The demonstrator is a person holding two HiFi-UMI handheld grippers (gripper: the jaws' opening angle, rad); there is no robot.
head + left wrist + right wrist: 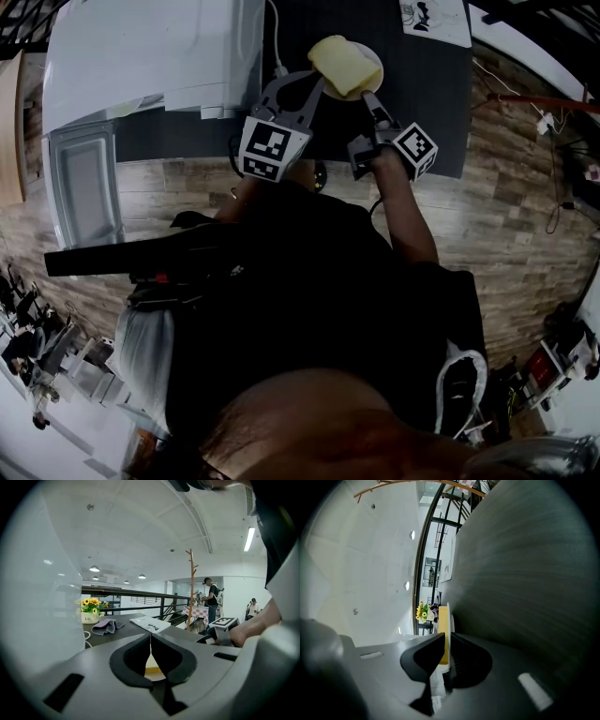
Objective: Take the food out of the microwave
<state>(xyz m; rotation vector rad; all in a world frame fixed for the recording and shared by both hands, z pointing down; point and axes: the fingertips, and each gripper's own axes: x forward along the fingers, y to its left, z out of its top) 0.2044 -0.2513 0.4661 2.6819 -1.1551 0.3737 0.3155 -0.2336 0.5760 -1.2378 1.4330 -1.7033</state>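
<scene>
Left claw (pixel 316 82) pinched closed, right claw (pixel 368 95) turned sideways (clamped tight), both held out forward.

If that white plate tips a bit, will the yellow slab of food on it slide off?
Quite possibly. The food lies loose, covering most of the smooth-looking plate, so a tilt may let it slip. The plate looks rigid, but the right gripper pinches only its rim, so the far side might droop.
</scene>
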